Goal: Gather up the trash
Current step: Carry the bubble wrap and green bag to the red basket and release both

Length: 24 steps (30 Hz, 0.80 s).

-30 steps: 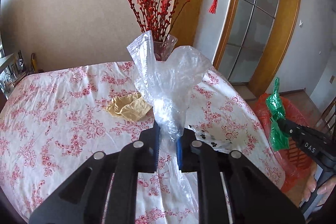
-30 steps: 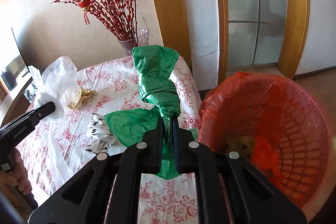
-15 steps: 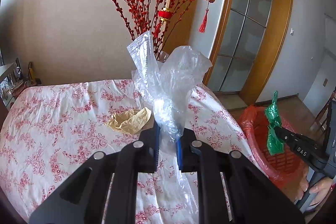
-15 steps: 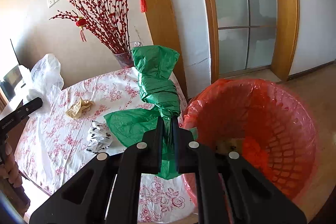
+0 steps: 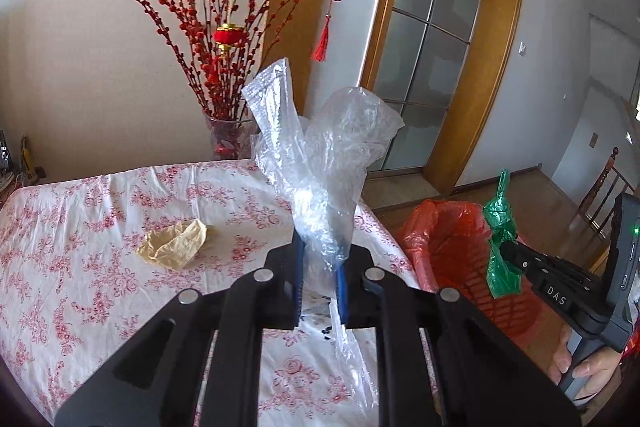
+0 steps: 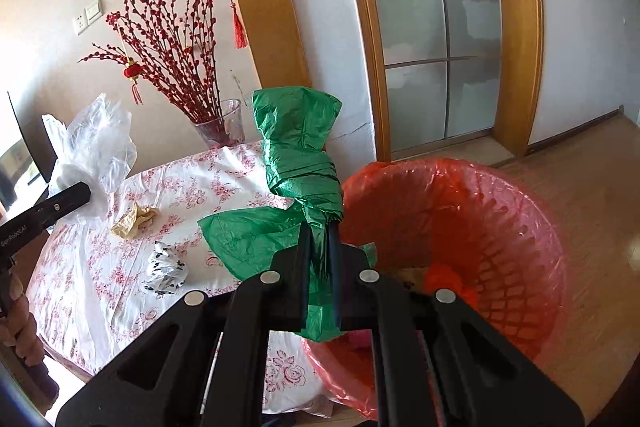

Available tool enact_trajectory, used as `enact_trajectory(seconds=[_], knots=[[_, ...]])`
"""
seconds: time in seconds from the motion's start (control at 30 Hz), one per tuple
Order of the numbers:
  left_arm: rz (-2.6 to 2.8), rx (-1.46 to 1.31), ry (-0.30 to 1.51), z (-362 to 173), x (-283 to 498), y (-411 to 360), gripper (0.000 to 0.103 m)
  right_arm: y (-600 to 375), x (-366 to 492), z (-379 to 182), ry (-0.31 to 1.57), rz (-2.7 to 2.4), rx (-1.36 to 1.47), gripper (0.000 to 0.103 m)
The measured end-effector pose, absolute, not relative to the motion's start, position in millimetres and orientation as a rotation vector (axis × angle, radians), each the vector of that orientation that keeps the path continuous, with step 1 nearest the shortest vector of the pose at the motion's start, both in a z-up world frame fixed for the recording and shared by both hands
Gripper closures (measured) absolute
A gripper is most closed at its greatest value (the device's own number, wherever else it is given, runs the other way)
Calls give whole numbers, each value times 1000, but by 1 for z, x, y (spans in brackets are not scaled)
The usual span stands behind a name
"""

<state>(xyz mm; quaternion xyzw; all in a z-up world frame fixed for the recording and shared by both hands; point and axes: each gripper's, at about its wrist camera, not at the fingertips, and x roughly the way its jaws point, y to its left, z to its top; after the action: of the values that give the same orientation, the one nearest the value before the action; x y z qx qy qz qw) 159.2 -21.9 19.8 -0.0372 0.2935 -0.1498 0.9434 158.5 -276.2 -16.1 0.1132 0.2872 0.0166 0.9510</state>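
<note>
My left gripper (image 5: 319, 263) is shut on a crumpled clear plastic bag (image 5: 320, 155), held above the flowered tablecloth (image 5: 80, 227). My right gripper (image 6: 320, 251) is shut on a green plastic bag (image 6: 298, 147), at the near rim of the red-lined trash basket (image 6: 520, 227). In the left wrist view the green plastic bag (image 5: 500, 247) hangs over the trash basket (image 5: 444, 227) at the right. A crumpled brown paper (image 5: 176, 243) and a black-and-white wrapper (image 6: 166, 267) lie on the table.
A glass vase (image 5: 226, 139) of red berry branches stands at the table's far edge. A wooden-framed glass door (image 6: 440, 47) is behind the basket. A wooden chair (image 5: 604, 195) stands at the far right. A hand (image 5: 588, 371) holds the right gripper's handle.
Both grippers have lifted and swung right with their bags. The green bag has moved from over the table to the basket's rim. The basket shows more fully in both views.
</note>
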Motion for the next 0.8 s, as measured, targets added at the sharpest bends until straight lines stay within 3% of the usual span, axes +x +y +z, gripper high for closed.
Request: enact_trajectory(seconds=[0.8], knots=[[-589, -5, 718, -18, 172, -180, 88, -373, 133, -27, 566, -147, 381, 94]])
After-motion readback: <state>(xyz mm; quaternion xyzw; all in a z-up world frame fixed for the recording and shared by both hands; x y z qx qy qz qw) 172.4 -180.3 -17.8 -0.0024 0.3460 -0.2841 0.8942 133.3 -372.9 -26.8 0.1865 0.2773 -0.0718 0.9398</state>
